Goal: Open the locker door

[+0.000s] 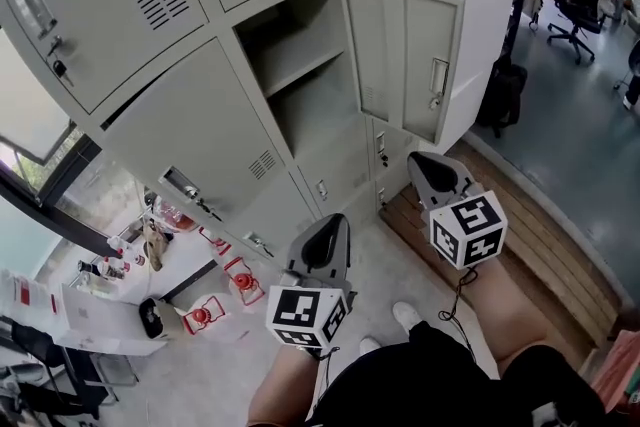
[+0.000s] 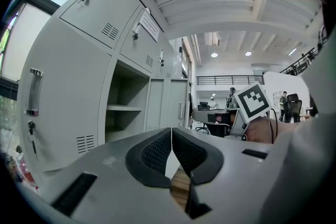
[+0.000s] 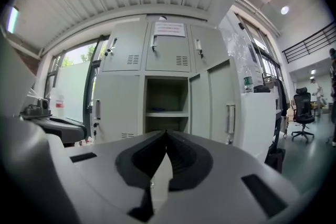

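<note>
While the locker door [image 1: 420, 55] stands wide open, we hold left tongs [image 2: 171, 132] and right tongs [image 3: 166, 135] shut, empty, clear of its edge.

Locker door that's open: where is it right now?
In the head view the open door is upper right of centre. It is swung wide to the right of the shelved compartment and sits just above the right gripper.
</note>
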The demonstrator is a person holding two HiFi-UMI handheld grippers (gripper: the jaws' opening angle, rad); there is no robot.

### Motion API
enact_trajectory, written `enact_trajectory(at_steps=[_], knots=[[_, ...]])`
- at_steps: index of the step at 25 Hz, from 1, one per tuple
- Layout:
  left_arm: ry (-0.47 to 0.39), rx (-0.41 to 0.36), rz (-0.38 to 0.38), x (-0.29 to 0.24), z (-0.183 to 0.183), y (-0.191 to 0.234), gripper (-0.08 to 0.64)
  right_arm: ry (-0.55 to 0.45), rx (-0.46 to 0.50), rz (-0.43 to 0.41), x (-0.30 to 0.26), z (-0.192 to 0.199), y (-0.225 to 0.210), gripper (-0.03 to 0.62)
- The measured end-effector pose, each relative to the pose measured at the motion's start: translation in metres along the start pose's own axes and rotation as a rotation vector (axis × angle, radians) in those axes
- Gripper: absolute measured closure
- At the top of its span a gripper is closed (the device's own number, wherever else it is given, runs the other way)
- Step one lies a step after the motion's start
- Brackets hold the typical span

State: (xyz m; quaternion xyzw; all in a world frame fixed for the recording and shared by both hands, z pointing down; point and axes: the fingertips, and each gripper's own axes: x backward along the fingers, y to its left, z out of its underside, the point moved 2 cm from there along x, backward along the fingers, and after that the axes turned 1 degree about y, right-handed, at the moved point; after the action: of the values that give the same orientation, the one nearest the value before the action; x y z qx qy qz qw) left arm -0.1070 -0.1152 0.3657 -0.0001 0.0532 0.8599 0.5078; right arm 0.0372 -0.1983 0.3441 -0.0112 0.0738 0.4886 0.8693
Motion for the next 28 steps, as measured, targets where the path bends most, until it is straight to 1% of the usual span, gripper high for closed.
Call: enact_trajectory(at_steps=[8, 15, 21, 28], knots=[[0.008, 0.000, 0.003, 0.040, 0.009, 0.000, 0.540, 0.011, -0.006, -0.086, 0.024, 0.012, 0.073, 0.538], [0.004, 0.007, -0.005, 0.068, 0.015, 0.001, 0.540, 0.004, -0.005, -0.135, 0.045, 0.015, 0.115, 0.538], [-0.010, 0.002, -0.020, 0.082, 0.015, 0.005, 0.540, 0.008, 0.001, -0.169, 0.051, 0.021, 0.140, 0.538], [-0.027, 0.004, -0.018, 0.084, 0.010, 0.004, 0.540, 0.011, 0.017, -0.179, 0.058, 0.019, 0.146, 0.538]])
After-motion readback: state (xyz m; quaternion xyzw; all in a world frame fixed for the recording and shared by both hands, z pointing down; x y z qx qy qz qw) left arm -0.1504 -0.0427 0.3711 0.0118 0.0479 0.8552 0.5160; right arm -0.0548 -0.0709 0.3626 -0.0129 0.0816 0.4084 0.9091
